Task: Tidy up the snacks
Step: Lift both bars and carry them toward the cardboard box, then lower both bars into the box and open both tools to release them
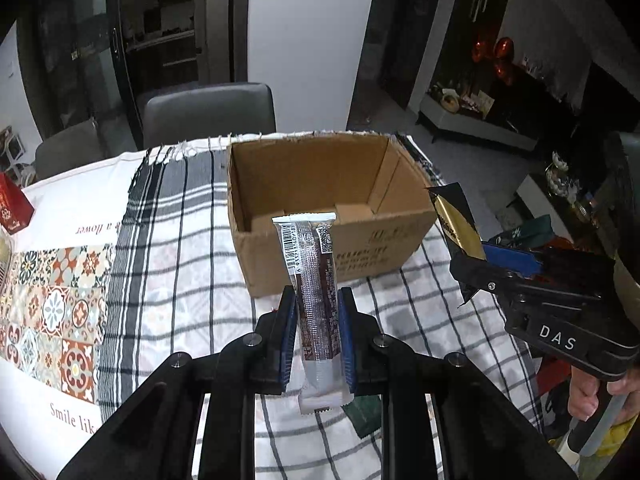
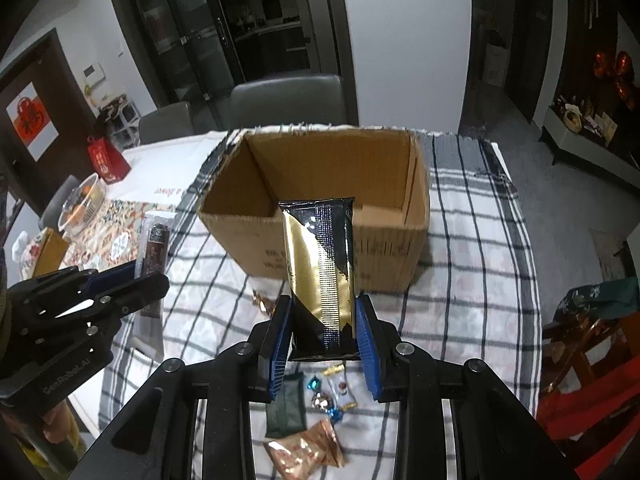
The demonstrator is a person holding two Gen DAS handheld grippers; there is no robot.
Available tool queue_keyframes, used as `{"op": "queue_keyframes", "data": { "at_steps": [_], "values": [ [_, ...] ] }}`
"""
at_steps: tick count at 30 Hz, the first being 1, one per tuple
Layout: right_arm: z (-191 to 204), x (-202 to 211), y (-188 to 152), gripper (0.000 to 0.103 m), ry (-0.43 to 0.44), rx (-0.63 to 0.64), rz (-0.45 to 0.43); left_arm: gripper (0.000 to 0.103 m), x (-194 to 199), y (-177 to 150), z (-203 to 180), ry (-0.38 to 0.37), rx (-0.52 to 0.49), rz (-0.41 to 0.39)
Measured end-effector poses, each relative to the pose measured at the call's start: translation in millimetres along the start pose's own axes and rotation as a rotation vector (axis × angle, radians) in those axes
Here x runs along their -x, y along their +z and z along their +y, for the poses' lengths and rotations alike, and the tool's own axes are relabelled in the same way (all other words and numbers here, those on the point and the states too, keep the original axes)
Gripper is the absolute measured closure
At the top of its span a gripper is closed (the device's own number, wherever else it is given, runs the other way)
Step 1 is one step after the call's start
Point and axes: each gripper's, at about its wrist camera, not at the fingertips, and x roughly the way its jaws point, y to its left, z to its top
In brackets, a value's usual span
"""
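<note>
- While both grippers are hovering above the checked cloth (image 2: pixel 472 248), we are seeing an open cardboard box (image 2: pixel 316 184) standing just beyond them, its inside showing only bare cardboard.
- Small sweets and packets are lying loose on the cloth under the right gripper (image 2: pixel 323 332): a dark green sachet (image 2: pixel 286 410), a copper-coloured packet (image 2: pixel 306 450) and several wrapped candies (image 2: pixel 326 398).
- A red carton (image 1: pixel 14 208) and a patterned runner (image 1: pixel 56 312) are sitting off to the left; a glass bowl (image 2: pixel 80 206) is standing beyond them.
- We are noting grey chairs (image 1: pixel 208 114) behind the table.
- The left gripper (image 1: pixel 318 320) is clamping a slim brown-and-clear snack stick (image 1: pixel 314 276) between its blue pads, jaws closed narrowly on its sides; its long axis is running away from the camera, white crimped end with barcode pointing toward the box.
- The right gripper is pinching a glossy black-and-gold pouch (image 2: pixel 320 272), jaws set wider, closed on its two edges; the pouch is pointing lengthwise toward the box, its far end overlapping the near wall in view.
- Nothing is standing between either snack and the box.
</note>
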Motion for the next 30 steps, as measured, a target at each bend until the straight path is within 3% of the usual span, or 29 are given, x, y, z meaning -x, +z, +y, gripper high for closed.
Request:
{"op": "queue_keyframes", "data": {
  "at_steps": [12,30],
  "values": [
    [-4.9,4.8,35.5,0.071,0.011,-0.002,-0.081,0.082,-0.5,35.8,2.5,-0.013,-0.003,-0.065],
    [-22.5,-25.6,71.2,0.071,0.026,0.01,-0.162,0.082,-33.2,78.2,8.6,0.002,-0.051,-0.172]
  ]
}}
